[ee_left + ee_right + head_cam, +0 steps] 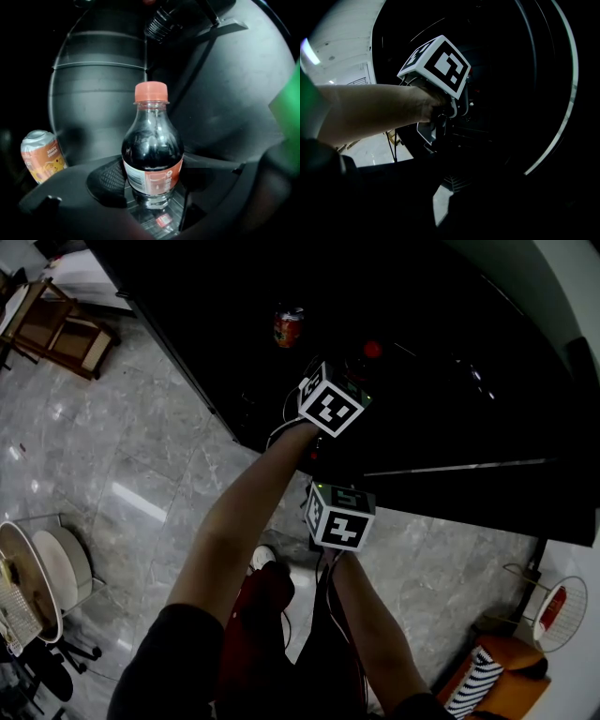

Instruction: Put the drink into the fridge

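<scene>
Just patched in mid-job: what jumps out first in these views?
A red-capped cola bottle fills the left gripper view. It stands on a glossy black surface, and the left gripper has its jaws against the bottle's sides. An orange drink can stands apart at its left on the same surface.

Head cam looks steeply down; left cam close on bottle; head, dim right cams prob. share left arm.
</scene>
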